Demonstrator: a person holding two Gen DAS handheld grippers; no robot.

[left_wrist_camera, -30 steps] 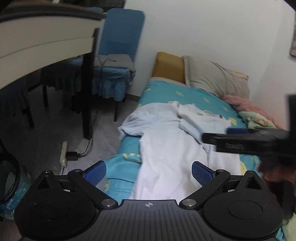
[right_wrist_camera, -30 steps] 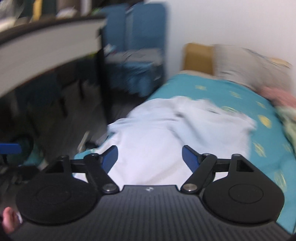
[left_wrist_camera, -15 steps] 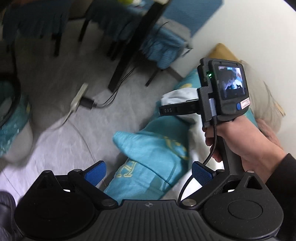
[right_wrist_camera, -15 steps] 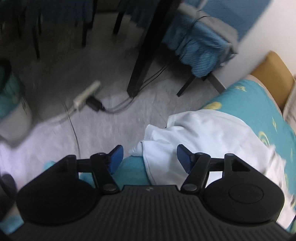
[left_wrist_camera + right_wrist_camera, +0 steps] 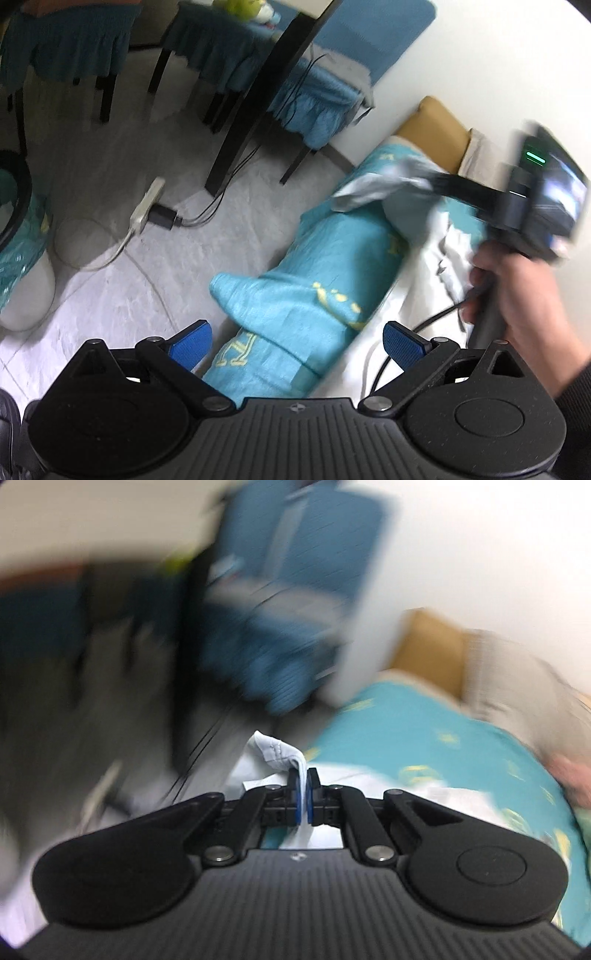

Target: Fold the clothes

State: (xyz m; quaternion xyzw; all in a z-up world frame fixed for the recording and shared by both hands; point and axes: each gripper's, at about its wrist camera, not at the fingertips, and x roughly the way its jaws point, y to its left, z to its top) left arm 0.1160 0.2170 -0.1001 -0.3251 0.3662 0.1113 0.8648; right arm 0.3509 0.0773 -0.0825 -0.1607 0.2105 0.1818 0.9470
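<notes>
**Right claw pinching garment edge at bedside; left claw standing idle**

The bed (image 5: 303, 266), dressed in a teal cover, is serving as the landmark. The white garment (image 5: 410, 291) is lying across the top of the bed, with one corner reaching the bed's floor-side edge. The step in hand is judged to be the opening grasp of a fold: a corner is being taken up, and no completed fold is showing.

The right claw (image 5: 303, 794) is pressing its blue pads together on a thin edge of the garment, cloth bunching just ahead of the tips, above the bed's near edge. The view is blurred, so the amount of cloth caught cannot be told.

The left claw (image 5: 295, 338) is hanging spread wide over the bed's corner, holding and touching nothing.

The next move is judged to call for carrying the pinched corner across the bed onto the garment's body, with the left claw pinning or taking a second corner.
</notes>
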